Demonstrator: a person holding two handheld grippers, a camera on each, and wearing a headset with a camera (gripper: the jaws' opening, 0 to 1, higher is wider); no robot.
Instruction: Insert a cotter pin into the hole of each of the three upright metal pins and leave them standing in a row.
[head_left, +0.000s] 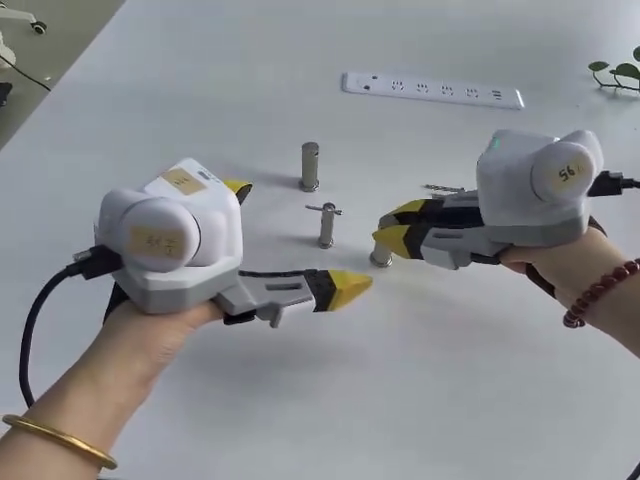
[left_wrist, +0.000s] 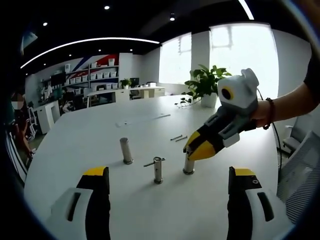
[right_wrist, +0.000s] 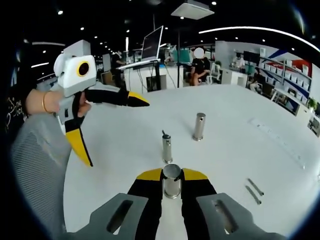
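Three upright metal pins stand in a row on the white table. The far pin (head_left: 310, 166) (left_wrist: 125, 150) (right_wrist: 199, 126) is bare. A cotter pin runs through the middle pin (head_left: 326, 224) (left_wrist: 158, 169) (right_wrist: 167, 148). My right gripper (head_left: 383, 228) (right_wrist: 172, 176) is shut on the near pin (head_left: 381, 258) (right_wrist: 171, 184) (left_wrist: 188, 166), with yellow tips on both sides of its top. My left gripper (head_left: 296, 237) (left_wrist: 169, 174) is open wide, level with the row and to its left, and holds nothing. Two loose cotter pins (head_left: 443, 188) (left_wrist: 176, 137) (right_wrist: 254, 190) lie behind the right gripper.
A white power strip (head_left: 432, 90) lies at the far side of the table. A potted plant (head_left: 620, 75) (left_wrist: 204, 87) stands at the far right. Desks, shelves and people are in the room beyond.
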